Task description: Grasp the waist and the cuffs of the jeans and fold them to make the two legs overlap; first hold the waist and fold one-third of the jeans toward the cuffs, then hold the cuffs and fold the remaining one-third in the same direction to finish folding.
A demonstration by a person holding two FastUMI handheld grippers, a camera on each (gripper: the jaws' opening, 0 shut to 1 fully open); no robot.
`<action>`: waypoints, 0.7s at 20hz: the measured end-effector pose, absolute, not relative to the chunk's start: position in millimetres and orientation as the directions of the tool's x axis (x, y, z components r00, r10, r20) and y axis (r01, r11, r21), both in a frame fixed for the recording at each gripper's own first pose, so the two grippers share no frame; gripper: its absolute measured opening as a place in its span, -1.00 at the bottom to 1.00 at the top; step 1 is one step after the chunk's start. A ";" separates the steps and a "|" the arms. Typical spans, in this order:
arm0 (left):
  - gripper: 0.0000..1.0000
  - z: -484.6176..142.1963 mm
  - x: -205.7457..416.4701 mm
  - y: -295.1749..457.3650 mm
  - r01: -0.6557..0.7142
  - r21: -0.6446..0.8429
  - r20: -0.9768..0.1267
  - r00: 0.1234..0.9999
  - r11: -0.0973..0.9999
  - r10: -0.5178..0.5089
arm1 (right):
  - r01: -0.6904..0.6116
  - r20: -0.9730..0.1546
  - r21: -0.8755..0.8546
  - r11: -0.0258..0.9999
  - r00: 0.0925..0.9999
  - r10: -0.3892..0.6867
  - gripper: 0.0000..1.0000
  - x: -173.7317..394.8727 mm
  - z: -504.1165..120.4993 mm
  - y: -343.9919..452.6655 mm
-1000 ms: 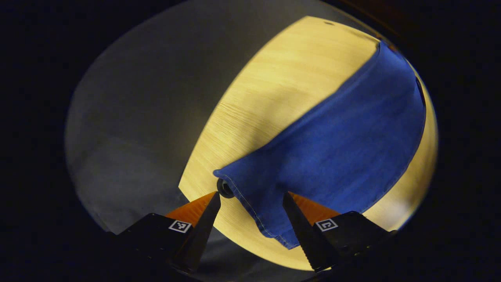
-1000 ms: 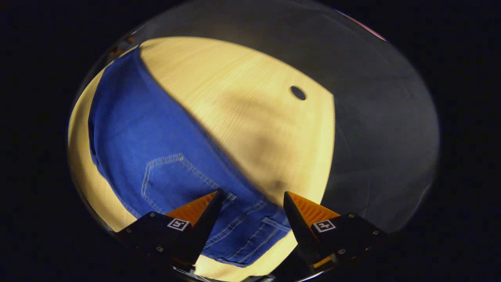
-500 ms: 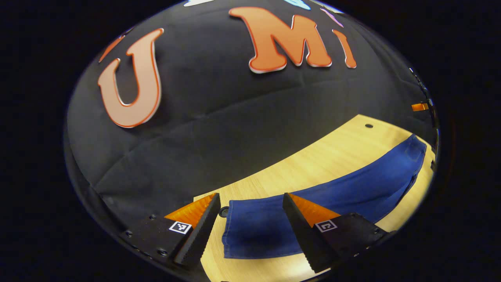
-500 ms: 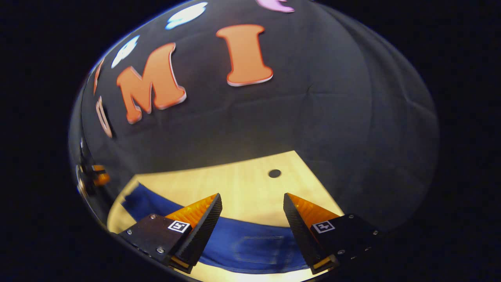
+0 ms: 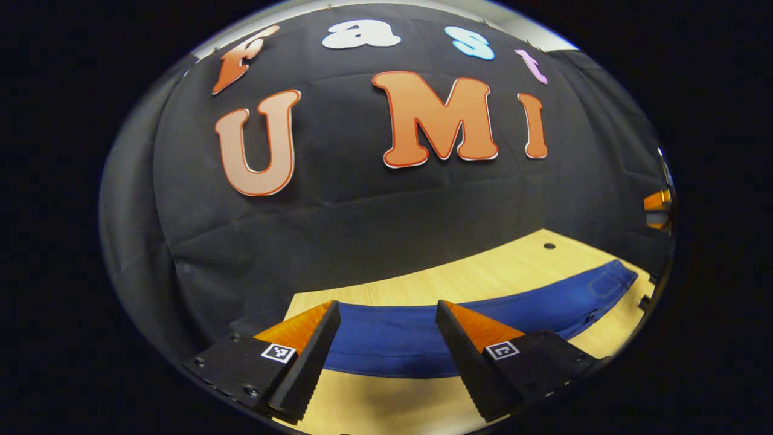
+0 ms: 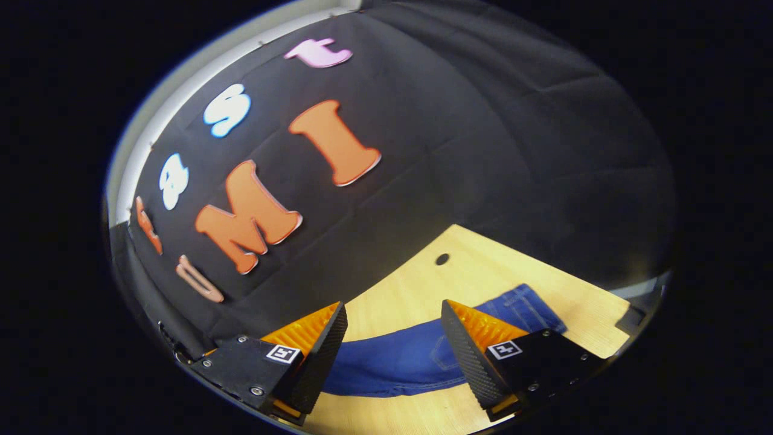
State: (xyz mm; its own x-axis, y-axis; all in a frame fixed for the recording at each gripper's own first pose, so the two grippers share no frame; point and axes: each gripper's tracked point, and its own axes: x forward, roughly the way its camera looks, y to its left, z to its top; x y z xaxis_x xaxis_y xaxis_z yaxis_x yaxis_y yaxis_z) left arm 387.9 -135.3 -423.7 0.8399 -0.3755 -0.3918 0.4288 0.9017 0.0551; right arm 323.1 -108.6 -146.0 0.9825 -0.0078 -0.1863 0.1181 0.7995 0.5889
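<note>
The blue jeans (image 5: 543, 302) lie flat on the wooden table (image 5: 483, 272) as one long strip. In the left gripper view the strip runs from between my fingers off to the right. My left gripper (image 5: 386, 341) is open above its near end, with nothing between the fingers. In the right gripper view the jeans (image 6: 416, 353) end at the waist (image 6: 531, 308), where a stitched back pocket shows. My right gripper (image 6: 392, 341) is open too, held over the cloth and apart from it. The other gripper (image 5: 657, 208) shows at the far right of the left gripper view.
The black cloth wall stands close behind the table's far edge. A small dark hole (image 6: 442, 259) sits in the tabletop beyond the waist, also seen as the hole (image 5: 549, 246) in the left gripper view. Bare wood (image 6: 574, 302) lies to the right of the waist.
Both grippers have tilted up from looking straight down on the jeans to looking across the table at the wall. Both stayed open. The jeans lie where they were.
</note>
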 end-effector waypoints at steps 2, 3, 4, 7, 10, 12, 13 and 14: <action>0.96 -420.5 394.6 -124.9 0.423 0.026 -0.408 0.832 0.906 -0.377 | 0.244 -0.287 0.574 0.782 0.954 -0.087 0.94 306.9 -182.6 -147.5; 0.96 -418.6 392.0 -128.4 0.417 0.030 -0.407 0.835 0.908 -0.370 | 0.296 -0.354 0.569 0.767 0.930 -0.096 0.94 305.0 -208.7 -162.2; 0.96 -417.0 391.3 -129.9 0.410 0.040 -0.402 0.841 0.911 -0.361 | 0.335 -0.413 0.566 0.754 0.906 -0.092 0.94 300.9 -233.1 -170.9; 0.96 -423.5 388.4 -133.9 0.397 0.061 -0.403 0.849 0.916 -0.341 | 0.412 -0.505 0.558 0.720 0.857 -0.099 0.94 294.2 -283.5 -192.7; 0.96 -426.9 387.0 -134.5 0.387 0.080 -0.422 0.848 0.918 -0.321 | 0.452 -0.558 0.564 0.691 0.826 -0.085 0.94 295.4 -319.8 -200.7; 0.96 -429.0 387.4 -134.6 0.376 0.098 -0.429 0.852 0.921 -0.302 | 0.469 -0.583 0.559 0.683 0.809 -0.078 0.94 300.8 -342.5 -207.5; 0.96 -431.2 383.1 -133.7 0.370 0.106 -0.430 0.854 0.923 -0.293 | 0.477 -0.589 0.565 0.673 0.804 -0.075 0.94 304.9 -349.7 -210.0; 0.96 -431.9 380.0 -132.5 0.366 0.112 -0.433 0.855 0.924 -0.286 | 0.482 -0.594 0.579 0.658 0.802 -0.064 0.94 310.0 -356.0 -210.4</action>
State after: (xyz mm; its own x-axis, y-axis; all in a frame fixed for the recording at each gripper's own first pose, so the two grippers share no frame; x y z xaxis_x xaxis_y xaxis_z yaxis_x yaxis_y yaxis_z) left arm 380.0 -132.5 -431.9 0.8551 -0.2858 -0.4325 0.3657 0.9239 0.1125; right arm 310.0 -210.4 -356.0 0.8016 -0.0640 -0.5944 0.4818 0.6577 0.5790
